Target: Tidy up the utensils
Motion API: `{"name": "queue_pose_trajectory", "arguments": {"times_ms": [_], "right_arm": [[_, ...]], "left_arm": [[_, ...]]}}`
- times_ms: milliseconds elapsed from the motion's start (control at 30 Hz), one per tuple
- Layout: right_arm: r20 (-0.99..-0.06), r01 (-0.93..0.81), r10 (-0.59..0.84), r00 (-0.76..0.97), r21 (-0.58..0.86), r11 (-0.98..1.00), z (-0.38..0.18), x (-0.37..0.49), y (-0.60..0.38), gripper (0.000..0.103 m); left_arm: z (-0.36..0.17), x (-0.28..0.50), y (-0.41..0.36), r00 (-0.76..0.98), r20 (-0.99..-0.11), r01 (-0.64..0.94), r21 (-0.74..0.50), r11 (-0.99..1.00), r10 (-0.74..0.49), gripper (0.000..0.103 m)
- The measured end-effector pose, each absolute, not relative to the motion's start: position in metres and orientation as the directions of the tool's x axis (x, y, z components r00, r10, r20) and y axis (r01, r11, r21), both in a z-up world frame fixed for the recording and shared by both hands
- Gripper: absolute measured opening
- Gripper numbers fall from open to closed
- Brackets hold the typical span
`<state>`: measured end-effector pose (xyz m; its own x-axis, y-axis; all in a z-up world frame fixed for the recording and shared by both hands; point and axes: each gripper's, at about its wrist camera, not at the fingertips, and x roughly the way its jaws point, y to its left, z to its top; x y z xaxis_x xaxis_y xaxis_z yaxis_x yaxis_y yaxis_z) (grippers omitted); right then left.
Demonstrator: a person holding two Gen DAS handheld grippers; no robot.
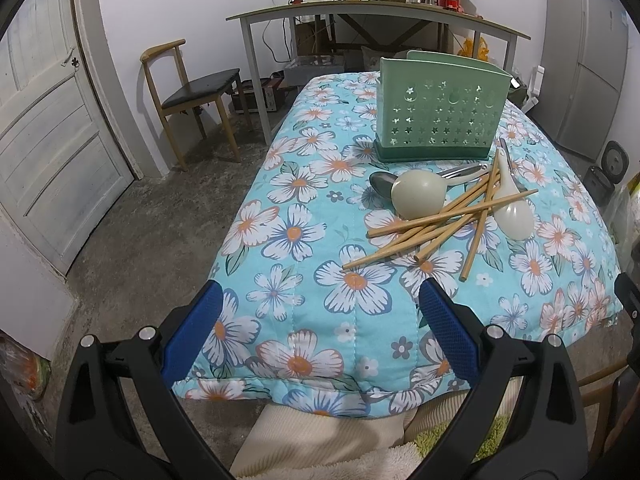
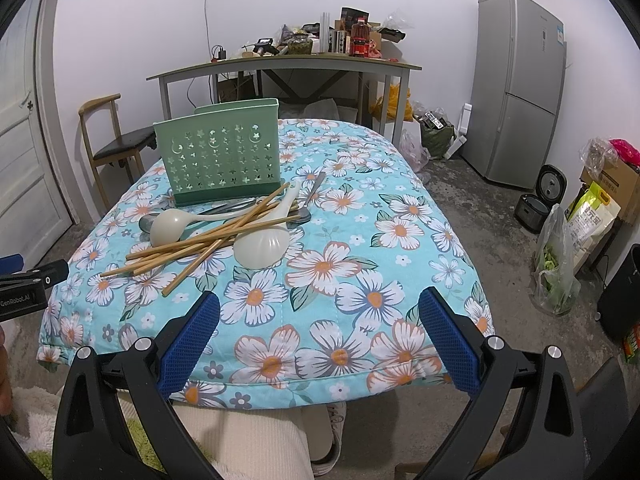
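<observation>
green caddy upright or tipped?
Upright. The green caddy stands on its darker base on the floral cloth, open top up; the utensils lie outside, in front.

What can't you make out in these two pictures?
- Inside of the green holder: both views, its own front wall hides it.
- Metal spoons: both views, partly under the chopsticks and white ladles; count unclear.
- Items on the far desk: both views, too small.
</observation>
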<state>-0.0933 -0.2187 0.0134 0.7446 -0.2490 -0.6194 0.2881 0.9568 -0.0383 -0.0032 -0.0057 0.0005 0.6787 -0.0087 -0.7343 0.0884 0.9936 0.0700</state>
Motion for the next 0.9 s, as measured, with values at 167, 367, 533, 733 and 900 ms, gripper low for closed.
{"name": "queue_pose_trajectory", "arguments": {"times_ms": [167, 367, 533, 733, 900], "right_arm": [[-0.62, 0.287, -0.25, 0.744, -0.04, 0.957, 0.0134, -0.0932, -0.2184, 0.097], [-0.619, 0.287, -0.248, 0.745, -0.039, 0.957, 0.0136, -0.0928, -0.2179, 0.097], [-0.618, 0.287, -0.25, 0.745, -0.041, 0.957, 0.0146, -0.0932, -0.2188, 0.097], [-0.618, 0.287, -0.25, 0.745, -0.042, 0.957, 0.0149, -0.0909, -0.2155, 0.097], [-0.617, 0.287, -0.25, 0.746, -0.041, 0.957, 0.0152, -0.0912, -0.216, 0.097]], "left_arm": [[0.0005, -0.0033, -0.006, 0.678, -0.735, 0.088, 0.07, 0.994, -0.008, 0.095], [-0.0019, -0.0049, -0.0078, 0.677, -0.736, 0.086, 0.069, 0.994, -0.008, 0.095], [-0.0021, -0.0049, -0.0078, 0.677, -0.736, 0.088, 0.07, 0.994, -0.008, 0.095], [-0.0016, -0.0029, -0.0061, 0.676, -0.737, 0.088, 0.07, 0.994, -0.008, 0.095], [-0.0018, -0.0039, -0.0073, 0.676, -0.737, 0.088, 0.07, 0.994, -0.008, 0.095]]}}
